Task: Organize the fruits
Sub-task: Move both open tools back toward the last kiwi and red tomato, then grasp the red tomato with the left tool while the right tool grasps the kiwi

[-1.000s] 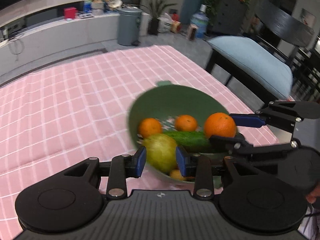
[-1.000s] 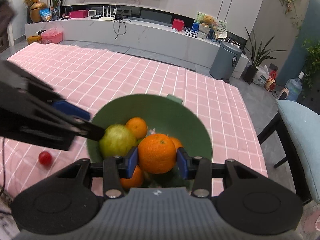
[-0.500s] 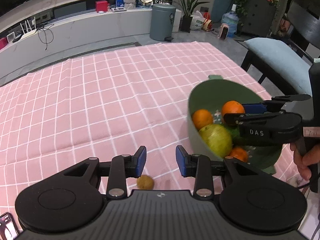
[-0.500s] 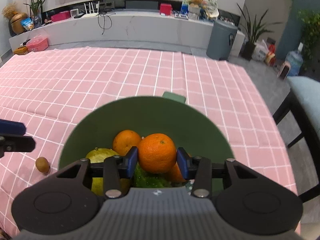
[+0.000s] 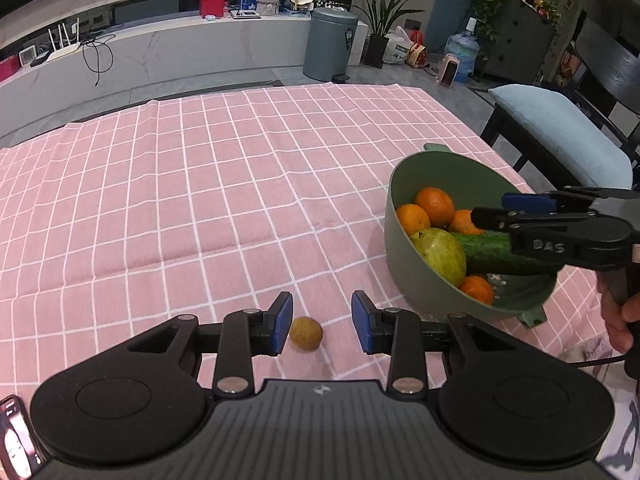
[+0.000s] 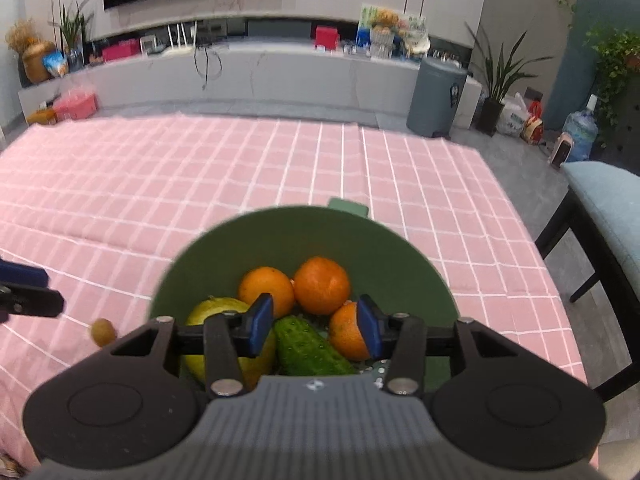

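- Left gripper (image 5: 322,328): hovering low over the bench (image 5: 200,200), jaws parted and grasping nothing; a small brown fruit (image 5: 306,334) is lying on the pink checked cloth between the blue pads, nearer the left one, not pressed.
- Right gripper (image 6: 316,326): hanging over the green bowl (image 6: 288,236), jaws having just been widening, released, nothing pinched between them (an orange is sitting loose beyond the pads).
- Green bowl: sitting near the bench's right edge, holding four oranges (image 6: 322,285), a yellow-green round fruit (image 5: 440,256) and a cucumber (image 6: 306,348).
- Small brown fruit: lying apart from the bowl, to its left on the cloth.
- Person's hand (image 5: 618,320): gripping the right gripper's handle.
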Available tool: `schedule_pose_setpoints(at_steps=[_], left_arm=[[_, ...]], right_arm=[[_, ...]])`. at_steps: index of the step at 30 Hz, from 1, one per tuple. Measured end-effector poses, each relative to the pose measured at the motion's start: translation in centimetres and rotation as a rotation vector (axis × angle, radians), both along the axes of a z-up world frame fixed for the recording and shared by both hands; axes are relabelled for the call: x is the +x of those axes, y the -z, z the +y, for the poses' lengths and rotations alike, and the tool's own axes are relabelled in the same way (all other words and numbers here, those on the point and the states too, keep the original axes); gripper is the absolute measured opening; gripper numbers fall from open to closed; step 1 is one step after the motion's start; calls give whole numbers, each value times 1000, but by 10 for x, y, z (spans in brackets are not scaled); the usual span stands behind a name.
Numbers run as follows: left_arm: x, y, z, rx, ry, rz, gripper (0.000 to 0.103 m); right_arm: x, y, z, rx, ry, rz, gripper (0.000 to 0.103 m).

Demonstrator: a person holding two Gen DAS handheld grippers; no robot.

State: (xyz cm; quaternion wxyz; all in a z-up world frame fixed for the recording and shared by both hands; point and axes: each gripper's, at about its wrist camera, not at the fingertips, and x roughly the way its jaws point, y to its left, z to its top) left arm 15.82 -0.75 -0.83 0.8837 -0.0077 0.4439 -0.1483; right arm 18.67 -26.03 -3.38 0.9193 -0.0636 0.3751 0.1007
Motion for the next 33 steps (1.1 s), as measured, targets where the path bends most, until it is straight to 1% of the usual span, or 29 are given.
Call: schedule_pose_setpoints(at_steps=[6, 12, 14, 19, 21, 23, 25, 28, 32, 33], left_arm=[[-17, -6, 7, -8, -1, 15, 41], [-29, -6, 11, -7, -2, 18, 41], [-33, -3, 12, -3, -2, 25, 41], [-39, 5, 18, -21, -5, 35, 41], [-41, 10, 22, -46, -11, 44, 41], [-42, 18, 26, -82, -19, 55, 41], [-42, 28, 31, -113, -40, 86, 41], [-40, 38, 33, -115, -63, 121, 41], [-37, 41, 33, -147, -44, 139, 41], [-36, 43, 32, -147, -41, 145, 41]], right_arm=[[-43, -24, 10, 78, -47, -77, 43], [-79, -38, 31, 169, -129, -109, 43], [-89, -38, 40, 177, -165, -111, 43], [-103, -19, 63, 149, -231, -68, 42], [-105, -9, 69, 129, -240, -48, 41], [-105, 1, 74, 120, -248, -22, 37], [-103, 11, 79, 109, -255, 5, 36], [-102, 22, 85, 85, -270, 23, 36], [-102, 32, 91, 56, -292, 38, 36], [-101, 34, 92, 48, -293, 40, 34]])
